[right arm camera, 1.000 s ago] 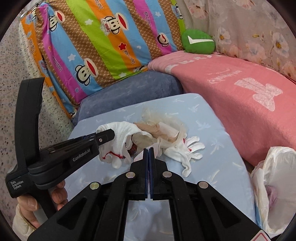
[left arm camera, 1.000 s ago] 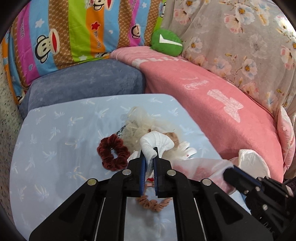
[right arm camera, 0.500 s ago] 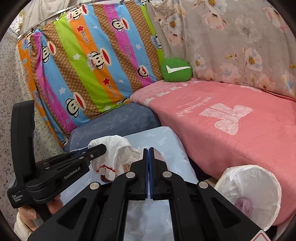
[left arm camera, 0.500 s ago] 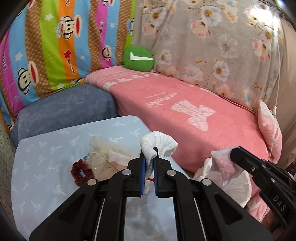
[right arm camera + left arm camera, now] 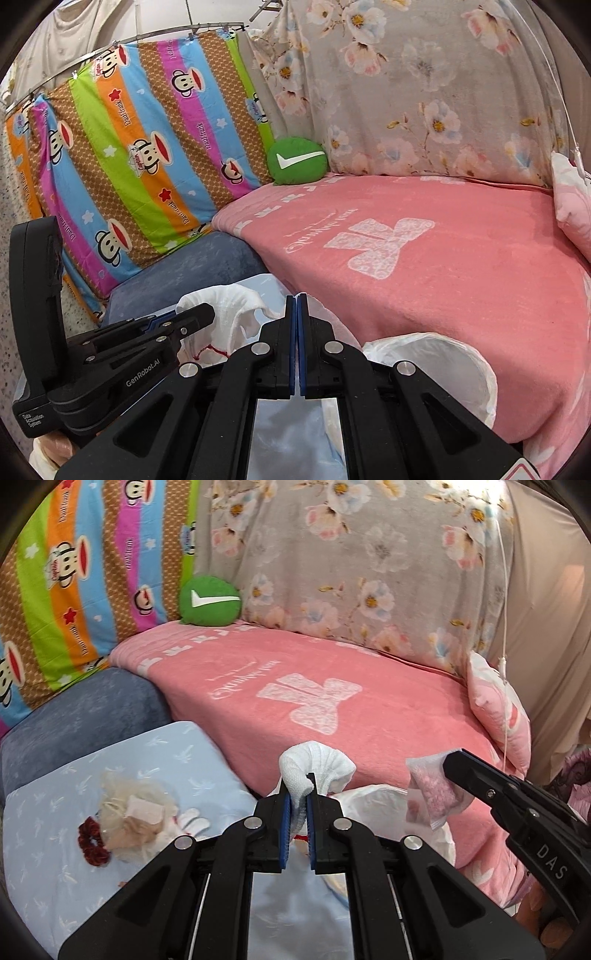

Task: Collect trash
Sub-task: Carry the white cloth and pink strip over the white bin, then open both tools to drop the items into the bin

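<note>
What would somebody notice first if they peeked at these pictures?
Probably the white cloth pinched in the left gripper, right in the middle. Next, the right gripper holding a small pink packet above the open white trash bag, beside the big pink blanket.

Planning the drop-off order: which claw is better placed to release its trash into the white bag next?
Right, probably. In the left wrist view the right claw holds its pink packet nearer the white bag; the left claw grips a white glove beside it.
</note>
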